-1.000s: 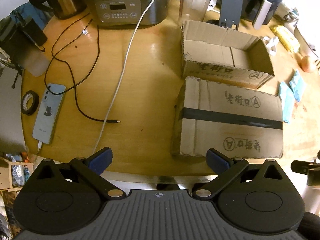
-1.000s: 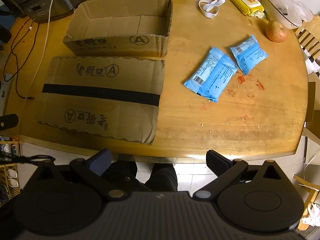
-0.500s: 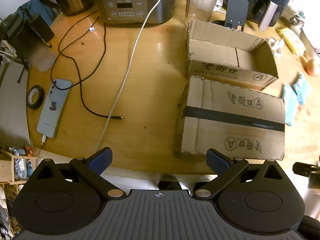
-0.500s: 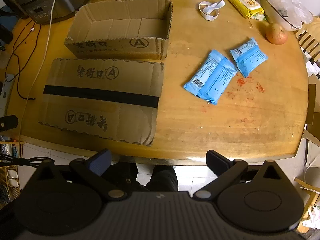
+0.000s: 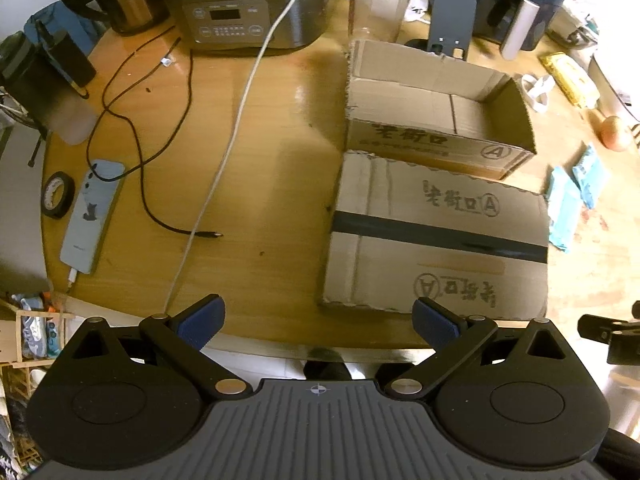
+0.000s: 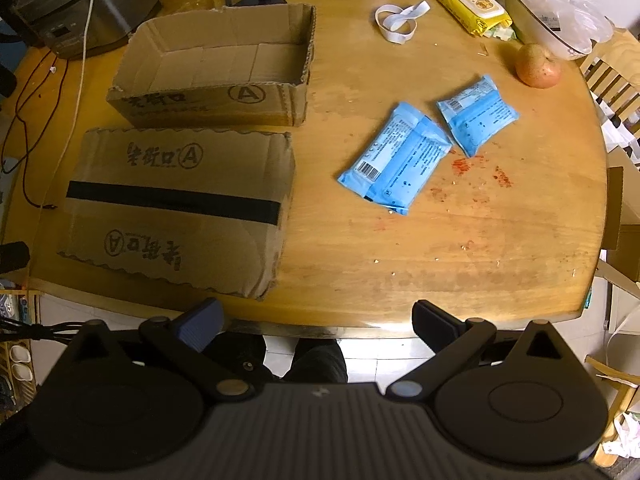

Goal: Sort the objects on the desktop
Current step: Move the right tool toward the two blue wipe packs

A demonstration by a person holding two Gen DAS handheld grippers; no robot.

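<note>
Pulled back and lifted a little since a second ago, so both views take in more of the table [image 5: 272, 184]. Left gripper [image 5: 318, 322] spread wide, gripping nothing, hovering off the near table edge. From the left: tape roll [image 5: 58, 194] at the rim, phone [image 5: 92, 216] just beside it, black cable [image 5: 136, 168] looping across the phone's top, white cable [image 5: 236, 120] running back toward the cooker [image 5: 236, 12]. Then a taped, closed box [image 5: 436, 236] near the front edge, with an open box [image 5: 436, 108] touching behind it. Right gripper [image 6: 316, 322] likewise spread wide and holding nothing, off the near edge. Right of the boxes, well apart from both grippers: two blue packets [image 6: 396, 164] lying flat, overlapping, a third blue packet [image 6: 478, 114] just beside them. Farther back, a white band [image 6: 400, 20], a yellow wipes pack [image 6: 470, 8], and an apple [image 6: 538, 66] near the right rim.
</note>
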